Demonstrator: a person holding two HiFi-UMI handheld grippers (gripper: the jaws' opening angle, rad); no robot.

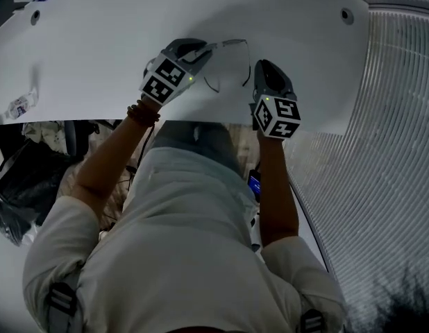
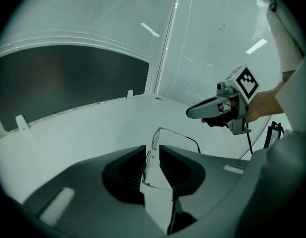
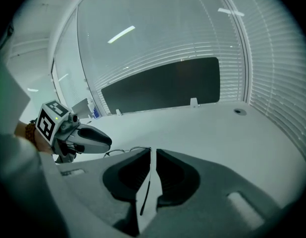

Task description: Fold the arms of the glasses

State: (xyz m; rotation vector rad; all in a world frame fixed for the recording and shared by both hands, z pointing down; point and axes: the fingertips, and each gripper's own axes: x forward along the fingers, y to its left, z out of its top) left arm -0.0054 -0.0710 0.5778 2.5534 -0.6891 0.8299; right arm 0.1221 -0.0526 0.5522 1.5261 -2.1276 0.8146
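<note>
A bare white tabletop (image 1: 96, 40) curves away in front of me, with pale slatted blinds (image 1: 381, 151) running along its 3 o'clock side. The thin wire-rimmed glasses with clear lenses (image 1: 227, 64) are at my 12 o'clock, low over the tabletop between my two tools; whether they touch it I cannot tell. My left tongs (image 1: 200, 49) reach in from 11 o'clock and are released: the jaws stand apart, and one lens (image 2: 152, 168) sits edge-on in the gap, close to the pad at 9 o'clock. My right tongs (image 1: 260, 66) reach in from 1 o'clock with only a narrow slit between the jaws. A thin dark arm (image 3: 144, 198) of the glasses runs through that slit, and I see neither pad pressing on it.
</note>
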